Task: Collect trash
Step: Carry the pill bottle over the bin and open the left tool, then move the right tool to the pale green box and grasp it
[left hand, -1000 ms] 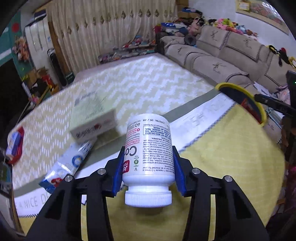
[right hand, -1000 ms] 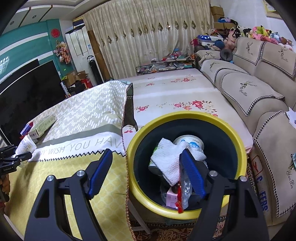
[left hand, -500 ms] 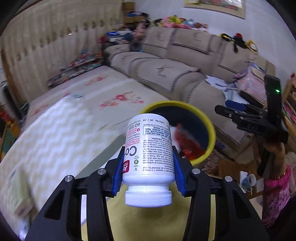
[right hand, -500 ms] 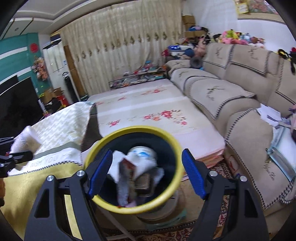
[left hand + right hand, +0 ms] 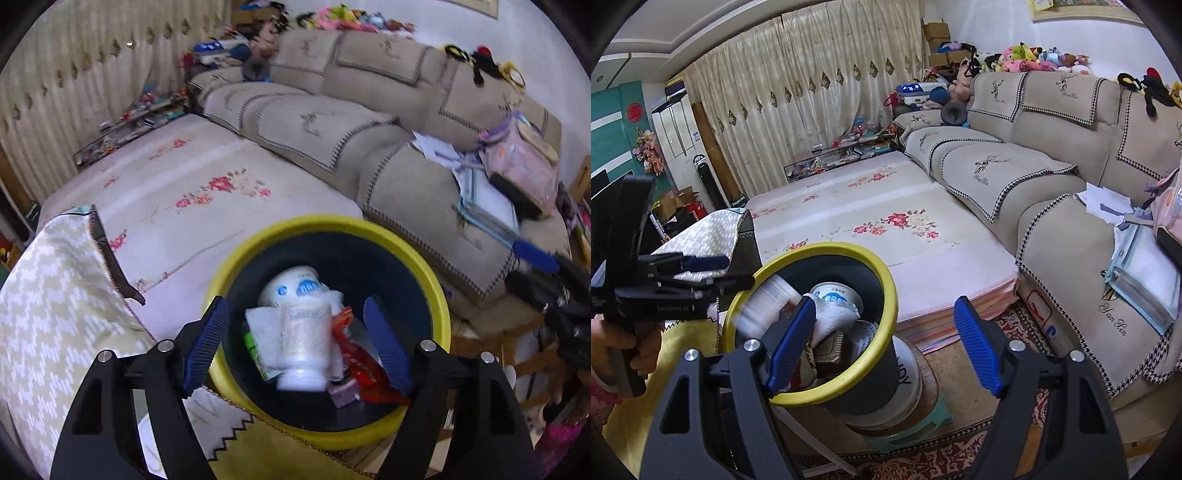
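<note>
A white pill bottle (image 5: 303,343), blurred, drops cap-down between the blue pads of my left gripper (image 5: 295,308), whose jaws are opening and no longer touch it. Below it stands the yellow-rimmed black trash bin (image 5: 332,221), holding a white tub (image 5: 295,286), crumpled tissue and a red wrapper (image 5: 360,363). In the right wrist view the bottle (image 5: 764,299) shows as a white blur just inside the bin's rim (image 5: 827,249), under the left gripper (image 5: 701,264). My right gripper (image 5: 884,308) hangs open and empty over the bin's right side.
The bin sits on a white bucket (image 5: 908,376) and a small stool beside the yellow tablecloth (image 5: 277,454). A floral mat (image 5: 886,206) lies behind it. A beige sofa (image 5: 1052,177) with papers and a pink bag runs along the right.
The left gripper swung from over the table to above the bin, then let go of the pill bottle. The right gripper drew back to the right, off the bin's middle.
</note>
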Demonstrator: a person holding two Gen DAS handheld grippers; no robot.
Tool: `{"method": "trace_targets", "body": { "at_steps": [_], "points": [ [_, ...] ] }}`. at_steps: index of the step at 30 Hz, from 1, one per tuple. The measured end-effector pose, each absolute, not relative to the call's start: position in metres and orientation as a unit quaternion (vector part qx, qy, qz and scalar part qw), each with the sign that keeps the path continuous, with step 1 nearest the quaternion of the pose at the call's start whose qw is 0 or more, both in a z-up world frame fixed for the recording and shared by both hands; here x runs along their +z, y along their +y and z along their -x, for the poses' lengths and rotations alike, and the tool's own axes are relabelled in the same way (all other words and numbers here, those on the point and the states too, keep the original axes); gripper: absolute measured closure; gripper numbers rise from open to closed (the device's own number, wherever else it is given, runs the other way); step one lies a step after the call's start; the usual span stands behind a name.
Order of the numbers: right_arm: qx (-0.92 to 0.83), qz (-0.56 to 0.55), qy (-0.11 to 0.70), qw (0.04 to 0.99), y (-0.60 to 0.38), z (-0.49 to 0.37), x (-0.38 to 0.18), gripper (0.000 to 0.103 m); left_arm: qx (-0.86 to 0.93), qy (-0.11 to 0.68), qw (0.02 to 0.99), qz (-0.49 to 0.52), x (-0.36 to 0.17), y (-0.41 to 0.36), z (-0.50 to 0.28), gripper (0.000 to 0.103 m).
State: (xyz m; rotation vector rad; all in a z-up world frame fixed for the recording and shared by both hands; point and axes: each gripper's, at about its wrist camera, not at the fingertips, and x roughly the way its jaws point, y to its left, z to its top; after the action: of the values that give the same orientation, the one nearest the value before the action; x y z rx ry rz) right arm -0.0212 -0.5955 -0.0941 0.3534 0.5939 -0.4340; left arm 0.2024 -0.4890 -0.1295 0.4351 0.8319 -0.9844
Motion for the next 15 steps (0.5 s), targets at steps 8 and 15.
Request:
{"method": "trace_targets", "body": {
  "at_steps": [8,15],
  "points": [
    [-0.185,-0.170,0.299,0.921,-0.581,0.007,-0.101,0.030,-0.428,0.343,0.826,-0.130,-0.090,-0.390,-0.193,0.022],
    [-0.141,-0.152,0.313,0.927,-0.550,-0.023,-0.101,0.030,-0.335,0.321,0.883,-0.077,-0.086,-0.255,-0.184,0.022]
  ]
}}
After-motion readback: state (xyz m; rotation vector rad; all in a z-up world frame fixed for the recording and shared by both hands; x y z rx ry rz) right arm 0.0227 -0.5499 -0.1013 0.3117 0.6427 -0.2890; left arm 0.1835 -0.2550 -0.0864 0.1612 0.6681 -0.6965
